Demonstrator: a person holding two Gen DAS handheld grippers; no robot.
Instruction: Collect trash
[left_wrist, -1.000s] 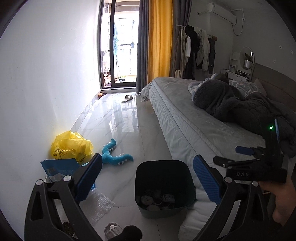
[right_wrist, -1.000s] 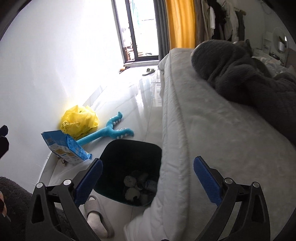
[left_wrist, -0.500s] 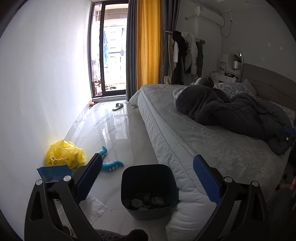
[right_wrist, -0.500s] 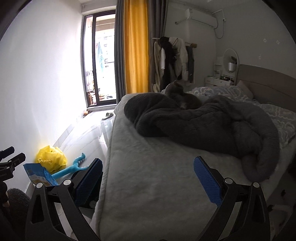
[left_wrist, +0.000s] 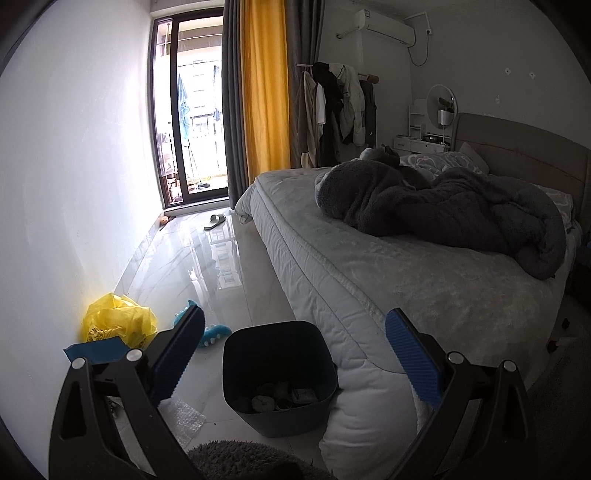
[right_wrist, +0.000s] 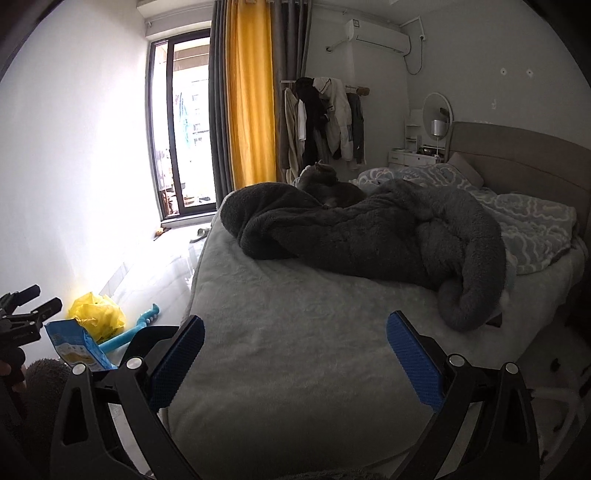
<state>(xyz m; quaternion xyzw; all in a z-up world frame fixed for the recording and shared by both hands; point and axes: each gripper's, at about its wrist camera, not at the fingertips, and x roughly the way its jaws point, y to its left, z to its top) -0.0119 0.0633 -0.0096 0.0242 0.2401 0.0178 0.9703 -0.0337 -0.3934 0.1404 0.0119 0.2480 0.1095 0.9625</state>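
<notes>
1. Left tool (left_wrist: 293, 356): both blue-padded fingers (left_wrist: 177, 354) are spread wide apart and nothing lies between them. The tool is held above the floor (left_wrist: 221, 280), beside the bed (left_wrist: 424, 295).
2. Right tool (right_wrist: 295, 362): its fingers are likewise spread wide with nothing between them. The tool is held above the near end of the mattress.
3. Trash bin (left_wrist: 280, 376): a dark, square-mouthed bin stands upright on the floor, touching the corner of the mattress. Several crumpled items lie in its bottom; what they are cannot be told.
4. Yellow plastic bag (left_wrist: 116, 325): crumpled on the floor against the white wall (left_wrist: 74, 184), left of the bin.
5. Blue snack packet (right_wrist: 75, 345): just in front of the yellow bag, near the wall. In the left wrist view it is partly hidden behind the left finger.
6. Bubble wrap (left_wrist: 181, 417): a clear piece lies flat on the floor, just left of the bin's base.
7. Blue toy (right_wrist: 129, 330): a long, toothed plastic item lies on the floor between the yellow bag and the bin.
8. Dark blanket (right_wrist: 369, 236): bunched in a heap on the middle of the bed.
9. Slipper (left_wrist: 215, 221): lies on the floor near the balcony door (left_wrist: 192, 129), well apart from the bin.
</notes>
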